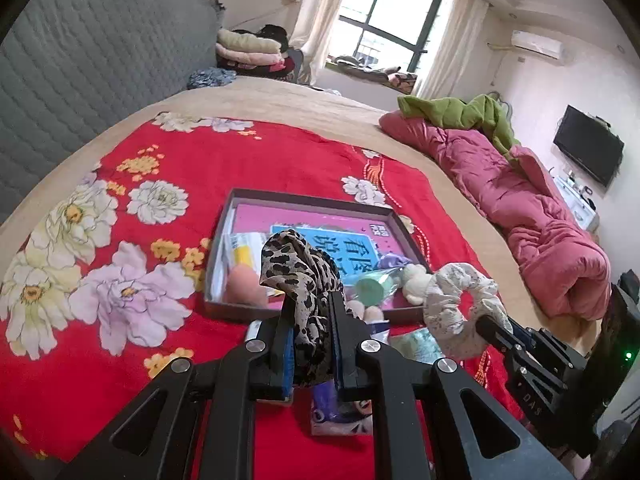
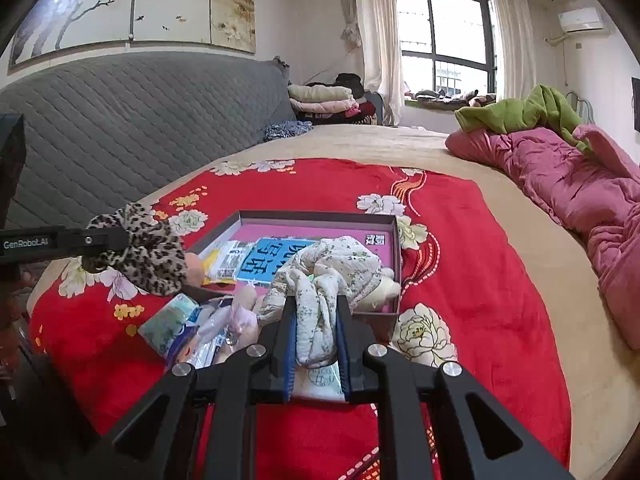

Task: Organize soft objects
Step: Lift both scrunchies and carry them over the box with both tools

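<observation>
My left gripper (image 1: 310, 300) is shut on a leopard-print scrunchie (image 1: 304, 280), held above the near edge of a shallow dark box (image 1: 308, 197); the same leopard-print scrunchie (image 2: 140, 246) shows at the left of the right wrist view. My right gripper (image 2: 316, 304) is shut on a white floral scrunchie (image 2: 332, 276), lifted just in front of the box (image 2: 312, 216). That white scrunchie (image 1: 456, 308) hangs at the right in the left wrist view. Inside the box lie a blue-and-pink book (image 1: 340, 240), a peach sponge (image 1: 244, 286), a green roll (image 1: 370, 288) and a small plush (image 1: 416, 280).
The box rests on a red floral blanket (image 1: 132, 208) spread over a bed. Loose packets (image 2: 188, 328) lie in front of the box. A pink quilt (image 1: 532, 216) and green cloth (image 1: 460, 114) sit at the right, a grey headboard (image 1: 80, 72) at the left.
</observation>
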Action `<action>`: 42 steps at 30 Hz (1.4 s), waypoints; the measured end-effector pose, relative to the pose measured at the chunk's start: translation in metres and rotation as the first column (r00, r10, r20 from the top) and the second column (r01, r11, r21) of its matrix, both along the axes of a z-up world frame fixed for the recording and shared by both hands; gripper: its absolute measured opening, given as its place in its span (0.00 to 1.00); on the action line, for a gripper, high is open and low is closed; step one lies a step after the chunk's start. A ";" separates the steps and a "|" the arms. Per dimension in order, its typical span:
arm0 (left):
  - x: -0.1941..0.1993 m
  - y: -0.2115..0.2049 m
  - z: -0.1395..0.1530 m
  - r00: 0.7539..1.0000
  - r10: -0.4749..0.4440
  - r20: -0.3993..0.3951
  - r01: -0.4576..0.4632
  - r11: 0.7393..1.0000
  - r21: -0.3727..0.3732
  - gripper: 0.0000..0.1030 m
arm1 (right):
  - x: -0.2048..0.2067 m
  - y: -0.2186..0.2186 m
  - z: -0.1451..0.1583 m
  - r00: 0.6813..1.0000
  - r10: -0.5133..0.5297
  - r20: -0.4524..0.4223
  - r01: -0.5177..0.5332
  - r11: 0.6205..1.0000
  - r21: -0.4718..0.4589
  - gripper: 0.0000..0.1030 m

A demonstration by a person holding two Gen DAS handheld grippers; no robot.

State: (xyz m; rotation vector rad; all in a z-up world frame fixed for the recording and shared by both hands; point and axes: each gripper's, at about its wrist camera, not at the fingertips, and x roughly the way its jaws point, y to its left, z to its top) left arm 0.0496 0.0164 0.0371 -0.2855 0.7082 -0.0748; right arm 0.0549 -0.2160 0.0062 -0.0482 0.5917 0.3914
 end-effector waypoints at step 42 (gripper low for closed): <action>0.088 -0.048 -0.002 0.998 0.038 -0.059 -0.034 0.997 0.062 0.14 | 0.056 -0.011 0.023 0.989 0.014 0.144 -0.033 0.991 0.132 0.17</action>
